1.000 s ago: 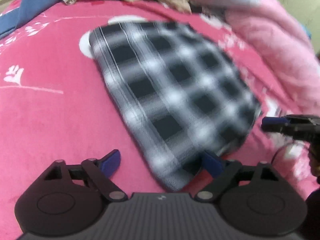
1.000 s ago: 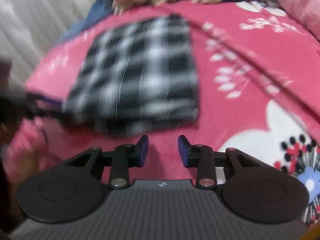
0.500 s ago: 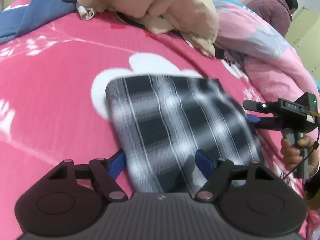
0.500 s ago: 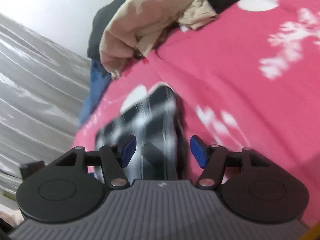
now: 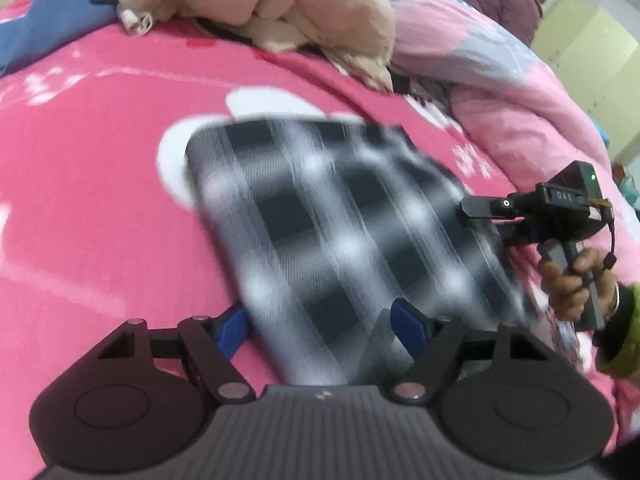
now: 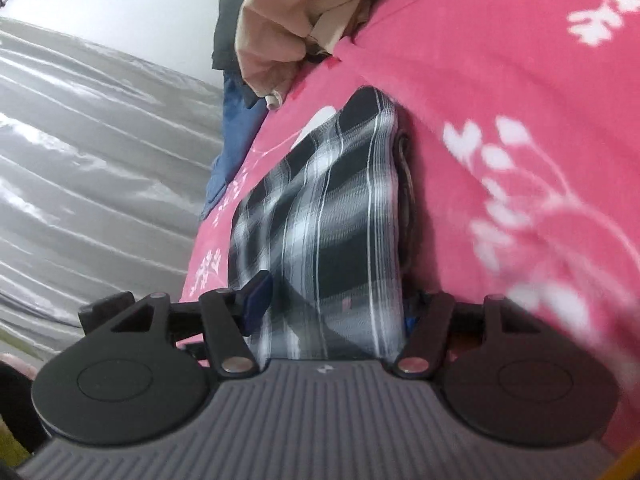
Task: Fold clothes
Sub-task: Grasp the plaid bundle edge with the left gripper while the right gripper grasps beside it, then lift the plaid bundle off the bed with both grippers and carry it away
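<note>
A folded black-and-white plaid cloth point(image 5: 328, 232) lies on the pink flowered bed cover point(image 5: 100, 200). My left gripper point(image 5: 320, 326) stands open at its near end. Its left pad sits at the cloth's left edge and its right pad rests over the fabric. My right gripper point(image 5: 480, 222), held by a hand point(image 5: 568, 280), bites the cloth's right edge. In the right wrist view the plaid cloth point(image 6: 320, 220) fills the right gripper point(image 6: 334, 312). One pad presses on top of it. The other finger is hidden under the thick fold, against the bed cover point(image 6: 500, 80).
A heap of beige clothing point(image 5: 280, 12) and a blue garment point(image 5: 40, 20) lie at the bed's far end. A pink quilt point(image 5: 500, 92) is bunched at the right, and a person in purple point(image 5: 508, 4) stands beyond it. A grey curtain point(image 6: 80, 160) borders the bed's left side.
Both grippers have come up to the cloth. The right one widened, rolled onto its side and took the cloth's right edge. The left fingers narrowed a little around the near end.
</note>
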{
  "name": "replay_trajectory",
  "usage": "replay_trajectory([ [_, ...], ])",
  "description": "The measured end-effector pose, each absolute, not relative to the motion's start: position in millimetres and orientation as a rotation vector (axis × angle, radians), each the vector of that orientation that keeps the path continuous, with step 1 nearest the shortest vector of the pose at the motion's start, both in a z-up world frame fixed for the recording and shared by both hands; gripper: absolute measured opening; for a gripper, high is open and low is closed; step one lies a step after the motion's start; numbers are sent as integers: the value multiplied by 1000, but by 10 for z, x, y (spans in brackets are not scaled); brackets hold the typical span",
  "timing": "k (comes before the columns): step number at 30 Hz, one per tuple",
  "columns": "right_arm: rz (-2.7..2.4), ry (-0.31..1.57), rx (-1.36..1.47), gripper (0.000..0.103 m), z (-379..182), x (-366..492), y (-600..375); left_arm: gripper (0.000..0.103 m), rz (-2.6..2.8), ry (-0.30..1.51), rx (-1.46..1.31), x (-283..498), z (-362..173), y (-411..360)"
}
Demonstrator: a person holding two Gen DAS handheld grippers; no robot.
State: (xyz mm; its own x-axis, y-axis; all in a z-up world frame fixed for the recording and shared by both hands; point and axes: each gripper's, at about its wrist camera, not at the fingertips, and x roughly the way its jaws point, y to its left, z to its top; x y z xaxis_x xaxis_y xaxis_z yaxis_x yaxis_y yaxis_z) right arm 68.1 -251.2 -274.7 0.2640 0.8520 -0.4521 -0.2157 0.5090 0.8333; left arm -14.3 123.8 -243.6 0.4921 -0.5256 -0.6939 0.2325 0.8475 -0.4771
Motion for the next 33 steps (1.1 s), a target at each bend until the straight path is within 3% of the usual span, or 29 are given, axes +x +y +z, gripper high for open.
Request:
replay_trajectory([
  [4,853,1056,733,59,-2747,1047,-2329,76,-484,947,-413,158,-2499,1221],
  [7,876,1053,747,58,-2760,1009,-2324,69,-522,950,-418,-15,-2491,1309],
  [10,906,1051,777,57,-2784,881,-2405,69,-552,949,-485,-156,-2527,1423],
  [11,912,1049,793,56,-2804,848,-2434,66,-551,945,-493,-128,-2548,1423],
  [13,891,1063,820,42,-2858,935,-2392,57,-524,941,-533,12,-2561,1410],
  [20,804,1057,638,31,-2554,896,-2154,29,-487,896,-620,20,-2597,1508],
  [28,720,1070,366,30,-1992,740,-1744,19,-475,818,-749,-101,-2645,1660],
  [33,696,1069,259,28,-1692,608,-1420,17,-520,750,-829,-174,-2579,1839],
])
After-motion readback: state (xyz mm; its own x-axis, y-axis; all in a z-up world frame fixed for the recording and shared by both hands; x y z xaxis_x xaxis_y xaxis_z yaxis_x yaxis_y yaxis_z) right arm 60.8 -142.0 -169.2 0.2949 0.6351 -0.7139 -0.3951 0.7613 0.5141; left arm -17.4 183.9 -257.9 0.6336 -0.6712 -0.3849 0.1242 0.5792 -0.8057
